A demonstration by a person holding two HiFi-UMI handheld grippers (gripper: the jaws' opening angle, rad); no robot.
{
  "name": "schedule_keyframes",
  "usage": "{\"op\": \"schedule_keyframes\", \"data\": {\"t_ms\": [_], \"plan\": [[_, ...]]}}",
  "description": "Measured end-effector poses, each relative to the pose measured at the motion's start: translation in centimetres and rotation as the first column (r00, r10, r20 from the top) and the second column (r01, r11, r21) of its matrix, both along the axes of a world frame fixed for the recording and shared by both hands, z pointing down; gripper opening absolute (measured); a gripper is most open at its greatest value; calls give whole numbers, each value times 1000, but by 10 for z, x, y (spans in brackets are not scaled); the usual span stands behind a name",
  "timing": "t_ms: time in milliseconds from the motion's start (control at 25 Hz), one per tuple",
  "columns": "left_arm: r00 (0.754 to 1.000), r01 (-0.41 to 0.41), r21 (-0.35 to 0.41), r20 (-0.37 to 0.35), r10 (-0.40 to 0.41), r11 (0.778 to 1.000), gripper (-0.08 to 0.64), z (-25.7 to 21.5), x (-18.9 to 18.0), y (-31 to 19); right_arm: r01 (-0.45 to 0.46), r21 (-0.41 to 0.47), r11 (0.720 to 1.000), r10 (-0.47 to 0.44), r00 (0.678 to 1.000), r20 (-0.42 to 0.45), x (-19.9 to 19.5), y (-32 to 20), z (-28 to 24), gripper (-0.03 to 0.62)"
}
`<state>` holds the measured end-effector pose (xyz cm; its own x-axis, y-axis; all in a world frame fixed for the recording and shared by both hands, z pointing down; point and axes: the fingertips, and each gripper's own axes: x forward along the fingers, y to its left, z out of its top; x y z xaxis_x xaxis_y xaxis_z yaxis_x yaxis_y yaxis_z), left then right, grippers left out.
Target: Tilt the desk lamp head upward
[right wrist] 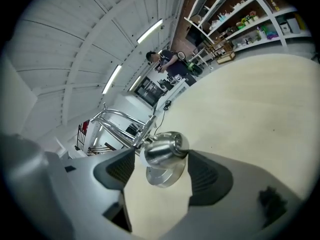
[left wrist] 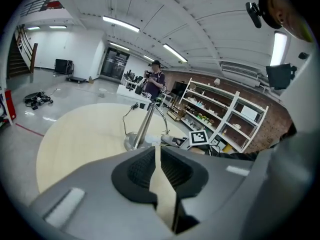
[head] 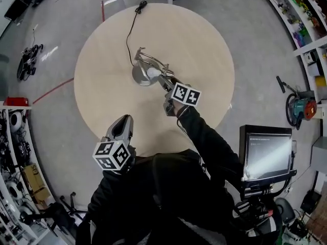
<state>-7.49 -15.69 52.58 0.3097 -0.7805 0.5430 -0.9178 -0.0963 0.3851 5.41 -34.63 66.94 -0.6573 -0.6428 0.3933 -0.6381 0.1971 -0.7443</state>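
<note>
Between the right gripper's (right wrist: 162, 178) spread jaws the lamp head (right wrist: 162, 151) is framed, not yet clamped; closure is judged due next, with the left gripper's (left wrist: 156, 156) empty jaws all but together.

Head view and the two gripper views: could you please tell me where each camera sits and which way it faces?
Head view: on the person's head, facing steeply down at the round table and desk lamp; left gripper, right gripper and dark sleeves show.
Left gripper view: rides the left gripper, facing across the table toward the lamp; own jaws together at the tips, empty.
Right gripper view: rides the right gripper, facing the lamp head between its open jaws.
Shared: all three show lamp and table.
</note>
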Motion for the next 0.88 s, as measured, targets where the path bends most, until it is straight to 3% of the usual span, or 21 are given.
{"op": "schedule_keyframes", "data": {"t_ms": [520,880], "plan": [[999,42,-8,-17,-42,999,38,7,-20,-4,54,-5,999,-54,999,1,-19,-19,21,324],[997,-41,14,-63,42,999,40,10,-2,-15,22,53,998,-16,995,-97,15,-12,-7,319]]}}
